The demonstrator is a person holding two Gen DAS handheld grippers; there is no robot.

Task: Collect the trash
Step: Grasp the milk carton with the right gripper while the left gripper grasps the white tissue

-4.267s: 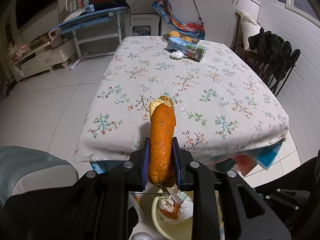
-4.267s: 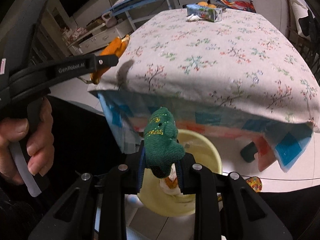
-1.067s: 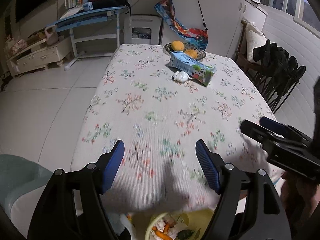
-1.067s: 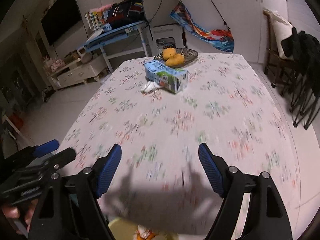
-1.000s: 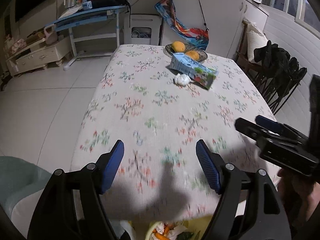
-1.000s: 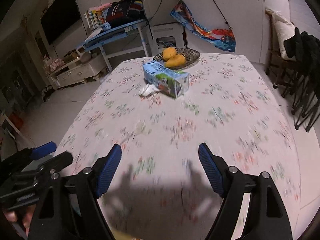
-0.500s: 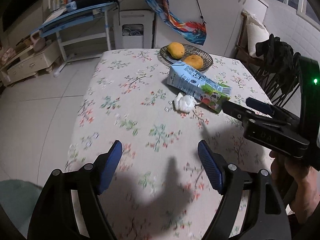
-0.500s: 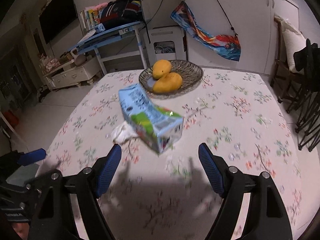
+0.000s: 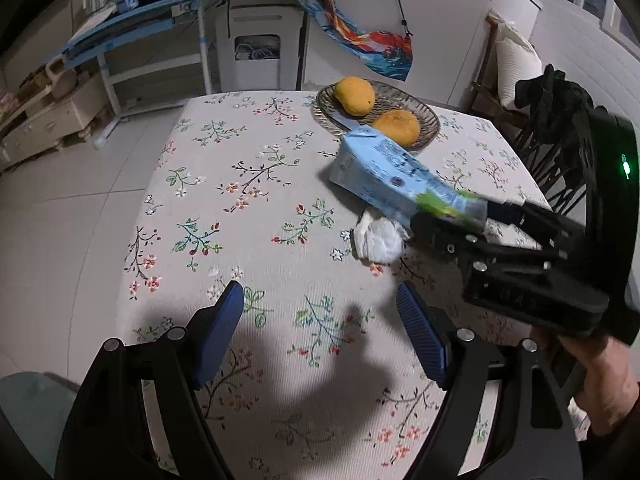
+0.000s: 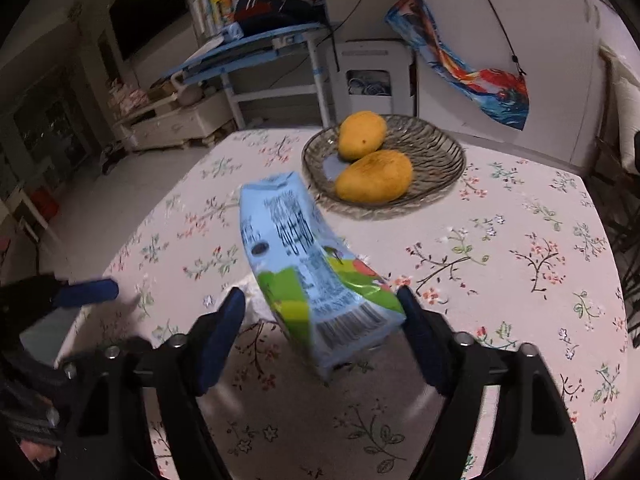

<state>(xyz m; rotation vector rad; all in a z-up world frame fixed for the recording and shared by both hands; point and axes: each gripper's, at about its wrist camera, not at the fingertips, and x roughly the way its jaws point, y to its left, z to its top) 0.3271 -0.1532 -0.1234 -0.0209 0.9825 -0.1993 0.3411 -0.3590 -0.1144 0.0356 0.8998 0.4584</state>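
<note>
On the flowered tablecloth (image 9: 248,216), right of centre: one light-blue milk carton (image 10: 304,256), lying on its side, green-printed base toward the camera, gabled top toward the fruit dish. Right gripper (image 10: 322,320): jaws closing, carton's base end between the blue pads; right pad at the carton's edge, left pad short of it, so no pinch made. Crumpled white tissue (image 9: 378,238): on the cloth, touching the carton's near side, partly tucked under it. Left gripper (image 9: 320,328): tongs spread wide, nothing between them, over bare cloth, short of the tissue. Woven dish (image 10: 434,160): behind the carton, holding two yellow mangoes (image 10: 374,176). Person's hand (image 9: 600,376): on the right gripper's handle.
</note>
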